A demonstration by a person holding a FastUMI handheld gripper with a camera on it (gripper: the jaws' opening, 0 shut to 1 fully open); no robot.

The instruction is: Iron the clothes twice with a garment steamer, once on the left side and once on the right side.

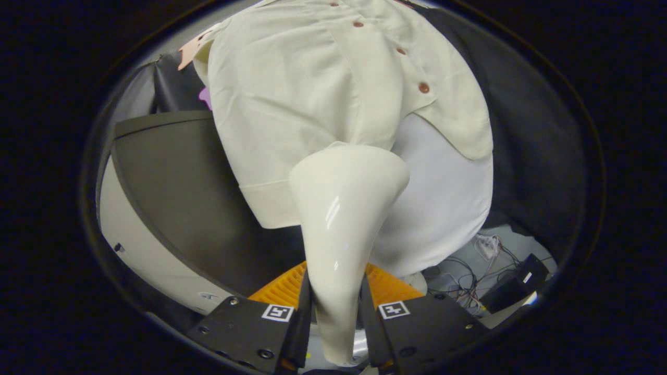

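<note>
Tongs [334, 317] clamp the steamer [344, 219] handle — keep its head flat against the shirt [292, 94], gliding slowly.

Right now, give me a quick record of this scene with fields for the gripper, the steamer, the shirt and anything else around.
gripper: gripper shut on the steamer's handle, a finger on each side
steamer: white garment steamer, its wide head pointing ahead of the fingers at the shirt's lower part
shirt: cream shirt with reddish-brown buttons, hanging just beyond the steamer head
under layer: white garment showing below the shirt's open front
clutter: cables and a black box low down, beyond the fingers
</note>
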